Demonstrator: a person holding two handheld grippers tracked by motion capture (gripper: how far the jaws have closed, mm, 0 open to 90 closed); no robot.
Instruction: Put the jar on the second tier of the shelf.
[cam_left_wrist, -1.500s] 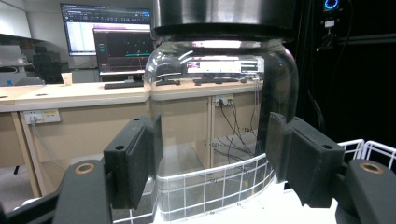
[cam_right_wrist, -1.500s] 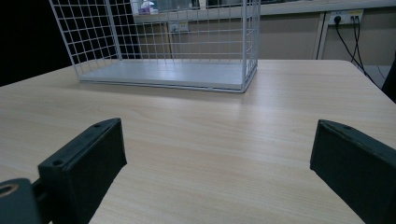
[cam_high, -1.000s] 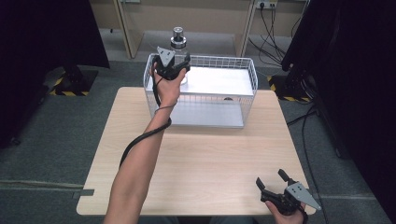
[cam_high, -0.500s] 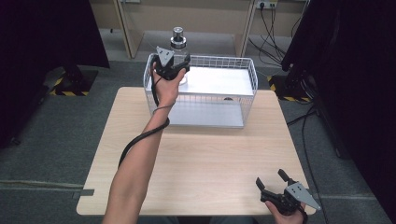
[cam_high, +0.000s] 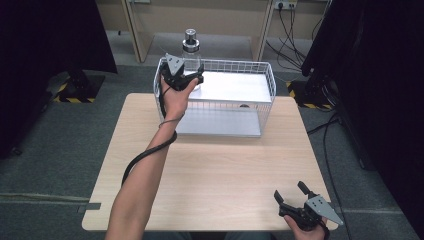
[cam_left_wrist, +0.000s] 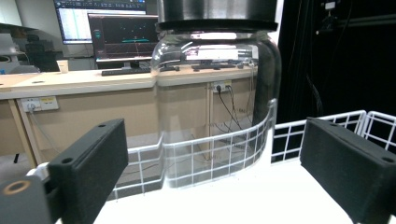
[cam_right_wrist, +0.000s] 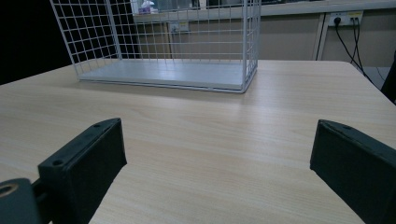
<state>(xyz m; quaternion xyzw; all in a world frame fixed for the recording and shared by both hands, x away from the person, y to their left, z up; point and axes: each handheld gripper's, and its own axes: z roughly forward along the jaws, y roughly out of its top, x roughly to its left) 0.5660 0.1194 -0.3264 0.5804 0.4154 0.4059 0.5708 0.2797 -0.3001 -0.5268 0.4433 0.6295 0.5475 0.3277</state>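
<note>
While the left gripper (cam_high: 192, 79) is held with its jaws spread wide on either side of the clear glass jar (cam_left_wrist: 215, 102), nothing is yet gripped, and that is where trouble is judged most likely. The jar, capped by a dark lid (cam_high: 190, 36), stands at the far left corner of the white wire basket (cam_high: 267, 95), on its raised white shelf, close against the rim wires. If the jaws are closed off-centre, the smooth curved glass could be pushed aside or tipped against the wires, and a slipping grip on so slick a surface could let it drop. A wire could also be caught by a pad. The right gripper (cam_high: 295, 196), jaws likewise apart and empty, is kept low over the near right corner of the wooden table (cam_high: 220, 175), well apart from the basket.
</note>
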